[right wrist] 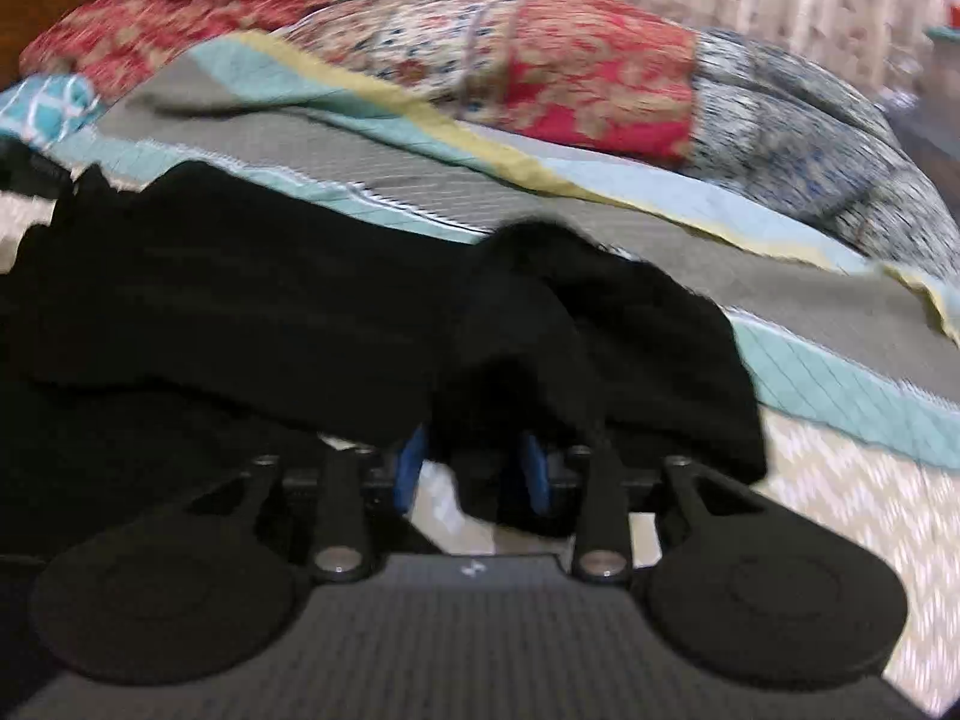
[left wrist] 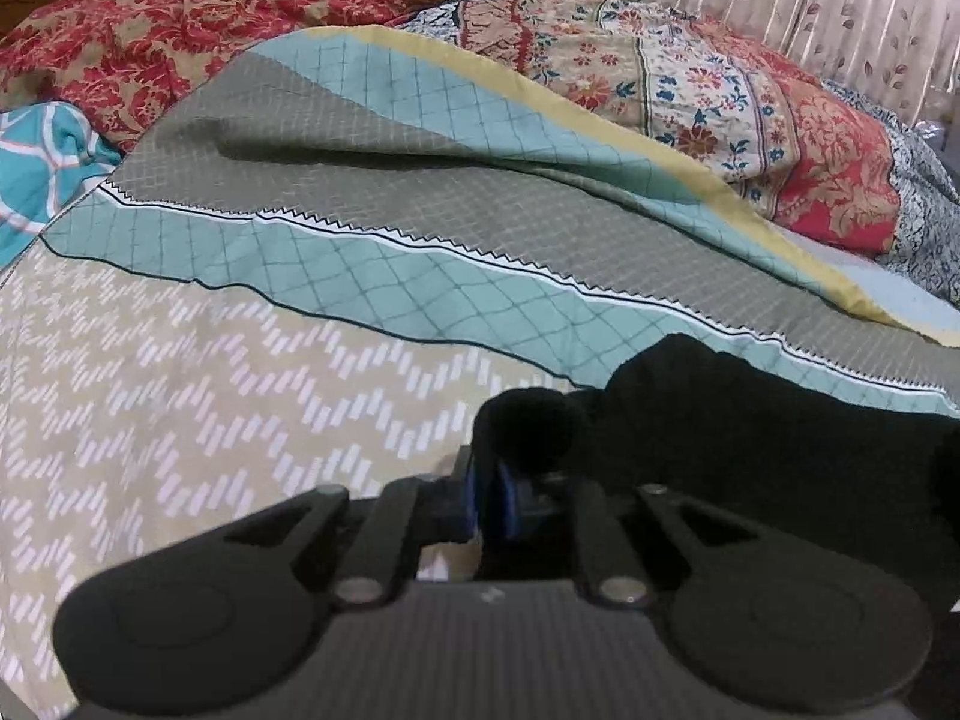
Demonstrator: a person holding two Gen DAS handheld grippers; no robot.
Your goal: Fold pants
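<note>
Pinching a bunched edge of the black pants [left wrist: 720, 420], your left gripper [left wrist: 493, 498] has its blue pads [left wrist: 510, 504] drawn narrow, with a rolled lump of dark cloth standing just ahead of the fingertips and the rest of the garment trailing off to the gripper's right. Ahead of and to the left of that claw lies the patterned bedsheet [left wrist: 210, 396], beige with white zigzag dashes nearest you, then bands of teal and grey farther forward. Beyond the sheet, a red floral quilt [left wrist: 198, 12] is heaped at the far side, and a leaf-print curtain [left wrist: 840, 6] hangs behind it. Your right gripper [right wrist: 474, 468] likewise clamps the pants [right wrist: 240, 300]: a fold of black cloth hangs between its blue pads [right wrist: 410, 468], which sit a little apart around the fabric. From this claw the garment spreads forward and broadly to the left, draped over the sheet [right wrist: 840, 480], while a smaller flap falls to the right of the fingers. This view is motion-blurred, so finer cloth detail cannot be told.
</note>
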